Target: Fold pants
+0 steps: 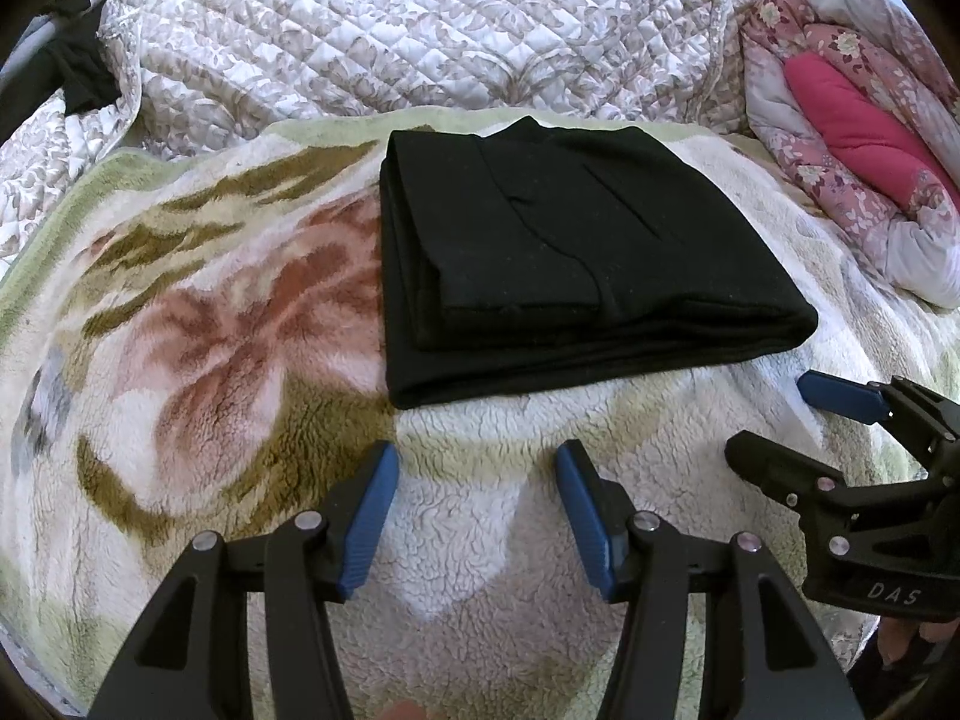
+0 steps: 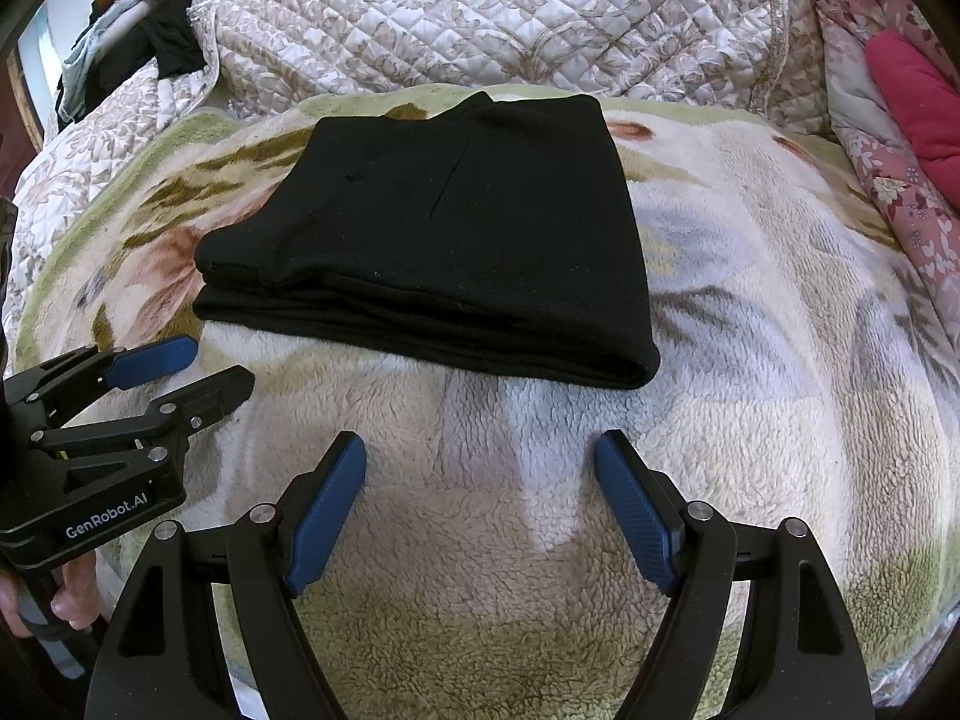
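The black pants lie folded into a thick flat rectangle on a fluffy floral blanket; they also show in the right wrist view. My left gripper is open and empty, hovering over the blanket just in front of the pants' near edge. My right gripper is open and empty, also in front of the pants. Each gripper shows in the other's view: the right one at the right edge, the left one at the left edge, both apart from the pants.
A quilted beige bedspread rises behind the blanket. A pink floral quilt with a red cushion lies at the far right. Dark clothes hang at the far left.
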Action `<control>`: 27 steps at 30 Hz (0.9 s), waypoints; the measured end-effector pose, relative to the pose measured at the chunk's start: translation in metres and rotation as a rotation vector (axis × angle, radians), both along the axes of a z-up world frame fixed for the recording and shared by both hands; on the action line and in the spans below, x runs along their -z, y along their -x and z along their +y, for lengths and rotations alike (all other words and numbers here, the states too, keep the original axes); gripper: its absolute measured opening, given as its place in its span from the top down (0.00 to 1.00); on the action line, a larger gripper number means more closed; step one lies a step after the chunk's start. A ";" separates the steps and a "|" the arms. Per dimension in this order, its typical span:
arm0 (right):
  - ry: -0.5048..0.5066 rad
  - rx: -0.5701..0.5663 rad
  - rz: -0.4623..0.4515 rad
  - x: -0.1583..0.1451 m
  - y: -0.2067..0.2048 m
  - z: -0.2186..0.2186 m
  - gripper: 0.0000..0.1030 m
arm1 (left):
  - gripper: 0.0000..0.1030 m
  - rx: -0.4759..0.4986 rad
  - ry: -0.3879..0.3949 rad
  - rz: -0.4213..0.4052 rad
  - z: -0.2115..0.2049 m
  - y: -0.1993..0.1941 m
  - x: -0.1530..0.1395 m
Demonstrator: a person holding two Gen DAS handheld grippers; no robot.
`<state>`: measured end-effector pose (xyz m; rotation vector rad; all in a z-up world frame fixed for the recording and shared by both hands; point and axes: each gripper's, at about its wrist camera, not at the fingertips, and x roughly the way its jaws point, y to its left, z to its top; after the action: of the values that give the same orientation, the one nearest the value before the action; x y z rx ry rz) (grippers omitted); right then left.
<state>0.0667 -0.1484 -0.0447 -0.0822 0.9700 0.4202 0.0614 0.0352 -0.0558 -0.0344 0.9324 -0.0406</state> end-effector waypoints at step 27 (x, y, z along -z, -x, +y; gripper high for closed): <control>0.002 0.001 0.001 0.000 0.000 0.001 0.23 | 0.43 0.001 0.003 -0.001 0.001 0.001 0.001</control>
<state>0.0667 -0.1477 -0.0446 -0.0837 0.9716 0.4186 0.0605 0.0362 -0.0563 -0.0370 0.9310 -0.0434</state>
